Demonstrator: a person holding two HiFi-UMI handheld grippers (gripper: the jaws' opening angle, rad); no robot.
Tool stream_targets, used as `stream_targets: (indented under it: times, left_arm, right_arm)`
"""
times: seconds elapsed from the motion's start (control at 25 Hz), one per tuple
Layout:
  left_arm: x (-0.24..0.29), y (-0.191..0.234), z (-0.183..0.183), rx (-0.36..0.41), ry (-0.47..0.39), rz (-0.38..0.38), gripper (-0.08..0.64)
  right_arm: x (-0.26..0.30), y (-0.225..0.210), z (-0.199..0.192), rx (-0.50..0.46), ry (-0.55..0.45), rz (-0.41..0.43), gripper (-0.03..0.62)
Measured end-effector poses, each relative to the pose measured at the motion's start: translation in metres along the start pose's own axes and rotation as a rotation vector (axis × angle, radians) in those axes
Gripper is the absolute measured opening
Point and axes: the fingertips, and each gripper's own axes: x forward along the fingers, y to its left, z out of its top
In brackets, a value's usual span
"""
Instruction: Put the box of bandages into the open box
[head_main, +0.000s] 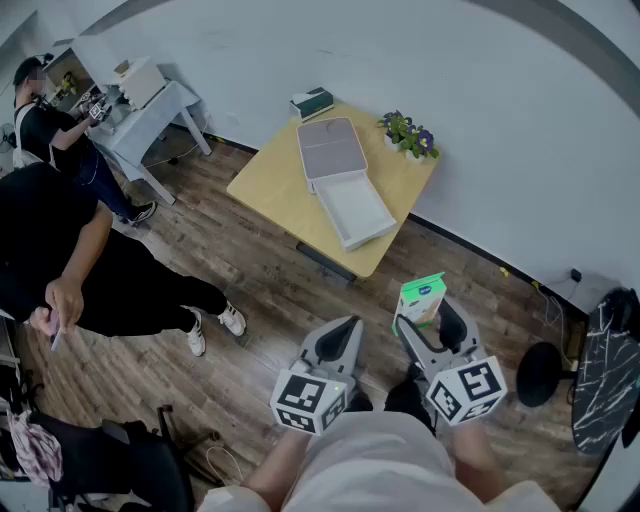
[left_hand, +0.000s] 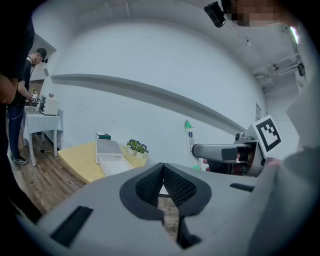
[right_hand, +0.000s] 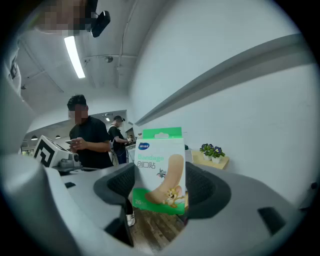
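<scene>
The box of bandages (head_main: 422, 296), white and green with a cartoon print, stands upright between the jaws of my right gripper (head_main: 428, 318), which is shut on its two sides. In the right gripper view the box of bandages (right_hand: 161, 170) fills the gap of that gripper (right_hand: 160, 189), above the wood floor. The open box (head_main: 352, 208), white with its grey lid (head_main: 330, 148) folded back, lies on the yellow table (head_main: 270, 180) farther ahead. My left gripper (head_main: 343, 330) hangs beside the right one; seen from its own camera the left gripper (left_hand: 162, 181) is shut with nothing in it.
A potted plant (head_main: 408, 133) and a small dark green box (head_main: 312, 102) sit at the table's far side. A person in black (head_main: 60, 260) stands at the left on the wood floor, another person (head_main: 45, 120) at a grey desk (head_main: 150, 115). A black stool (head_main: 540, 372) is at the right.
</scene>
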Motion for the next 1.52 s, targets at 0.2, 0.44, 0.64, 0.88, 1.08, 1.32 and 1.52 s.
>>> stream_targets:
  times: [0.2, 0.44, 0.64, 0.88, 1.08, 1.32, 1.52]
  left_arm:
    - [-0.005, -0.012, -0.007, -0.004, -0.008, 0.010, 0.003]
    - [-0.010, -0.022, -0.014, -0.007, -0.006, 0.007, 0.003]
    - [-0.014, -0.023, -0.012, -0.005, -0.017, 0.014, 0.003]
    - [-0.026, -0.015, -0.010, -0.012, -0.037, 0.038, 0.003]
    - [-0.046, 0.000, -0.019, -0.046, -0.045, 0.084, 0.003]
    - [-0.053, 0.009, -0.027, -0.059, -0.034, 0.121, 0.003]
    - [-0.054, 0.026, -0.029, -0.084, -0.026, 0.174, 0.003]
  right_arm:
    - [-0.011, -0.004, -0.005, -0.008, 0.007, 0.012, 0.321]
    - [-0.024, -0.003, -0.010, -0.016, 0.009, 0.007, 0.321]
    - [-0.026, -0.001, -0.012, 0.012, 0.006, 0.021, 0.321]
    - [-0.022, 0.004, -0.014, 0.025, 0.011, 0.037, 0.322]
    - [-0.024, 0.012, -0.020, 0.035, 0.010, 0.043, 0.322]
    - [-0.019, 0.022, -0.032, 0.046, 0.038, 0.085, 0.322]
    - [-0.004, 0.021, -0.030, 0.095, 0.043, 0.107, 0.322]
